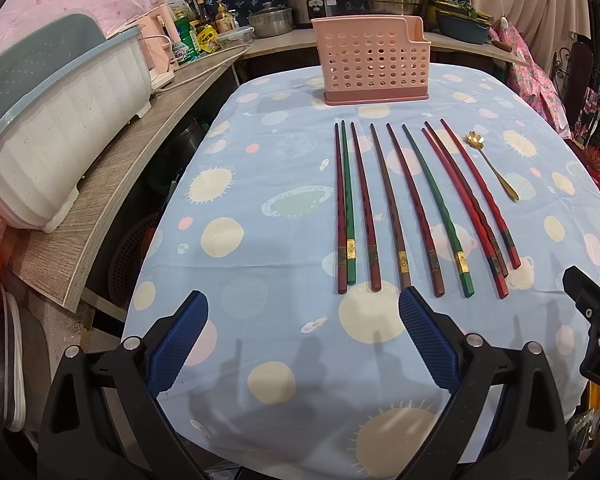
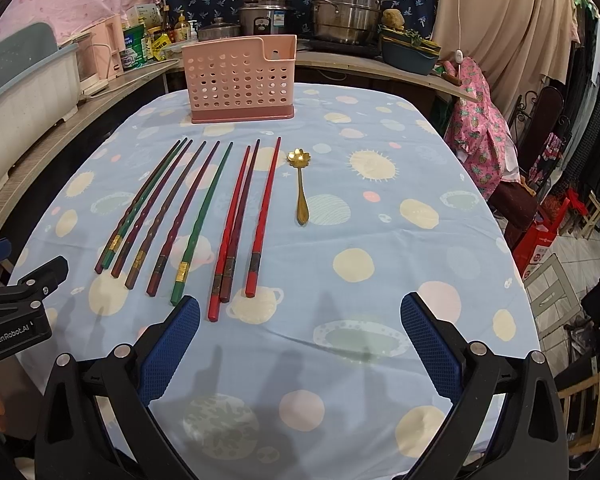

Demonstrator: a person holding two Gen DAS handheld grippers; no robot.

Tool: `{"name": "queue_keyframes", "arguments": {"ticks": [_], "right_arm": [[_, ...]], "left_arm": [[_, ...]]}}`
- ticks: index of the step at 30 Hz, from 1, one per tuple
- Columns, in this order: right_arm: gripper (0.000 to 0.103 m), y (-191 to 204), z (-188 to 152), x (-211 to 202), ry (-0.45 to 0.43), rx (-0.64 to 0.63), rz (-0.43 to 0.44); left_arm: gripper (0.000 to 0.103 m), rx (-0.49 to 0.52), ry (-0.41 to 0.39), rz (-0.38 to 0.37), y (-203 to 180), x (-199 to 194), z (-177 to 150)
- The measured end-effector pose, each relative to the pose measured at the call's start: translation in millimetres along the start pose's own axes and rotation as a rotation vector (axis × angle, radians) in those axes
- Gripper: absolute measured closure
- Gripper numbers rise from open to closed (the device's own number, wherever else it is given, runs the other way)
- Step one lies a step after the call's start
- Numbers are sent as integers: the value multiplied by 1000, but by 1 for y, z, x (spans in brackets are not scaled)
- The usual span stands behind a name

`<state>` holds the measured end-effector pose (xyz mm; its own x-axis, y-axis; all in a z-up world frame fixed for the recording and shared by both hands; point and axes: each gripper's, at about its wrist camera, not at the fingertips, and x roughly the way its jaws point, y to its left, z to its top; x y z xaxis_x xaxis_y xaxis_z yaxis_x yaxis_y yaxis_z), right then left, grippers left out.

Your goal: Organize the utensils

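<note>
Several chopsticks, red, dark brown and green, lie side by side on the blue patterned tablecloth. A small gold spoon with a flower-shaped bowl lies to their right. A pink perforated utensil holder stands upright at the table's far end. My left gripper hovers open at the near edge, short of the chopsticks' thick ends. My right gripper is open too, nothing between its fingers, just right of the red chopsticks' ends.
A wooden counter runs along the left with a white and teal dish rack, bottles and a pink appliance. Steel pots and a rice cooker stand behind the holder. The other gripper shows at each frame's edge.
</note>
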<state>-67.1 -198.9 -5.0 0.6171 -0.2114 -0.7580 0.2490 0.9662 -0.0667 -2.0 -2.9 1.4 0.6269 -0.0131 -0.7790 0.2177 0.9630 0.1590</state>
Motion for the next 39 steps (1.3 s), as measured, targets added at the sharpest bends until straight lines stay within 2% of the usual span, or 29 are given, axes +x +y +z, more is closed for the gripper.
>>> {"name": "queue_keyframes", "arguments": {"ticks": [19, 24, 27, 35, 39], "right_arm": [[7, -1, 2, 2, 0, 3, 2], [7, 10, 10, 3, 6, 8, 4], [7, -1, 1, 6, 12, 14, 7], [7, -13, 11, 27, 21, 30, 7], [7, -17, 19, 40, 28, 35, 4]], "left_arm": [[12, 13, -4, -5, -5, 0, 2], [12, 11, 6, -11, -5, 4, 4], [12, -7, 22, -19, -2, 10, 6], [13, -88, 84, -62, 17, 43, 12], [14, -83, 105, -58, 17, 61, 14]]}}
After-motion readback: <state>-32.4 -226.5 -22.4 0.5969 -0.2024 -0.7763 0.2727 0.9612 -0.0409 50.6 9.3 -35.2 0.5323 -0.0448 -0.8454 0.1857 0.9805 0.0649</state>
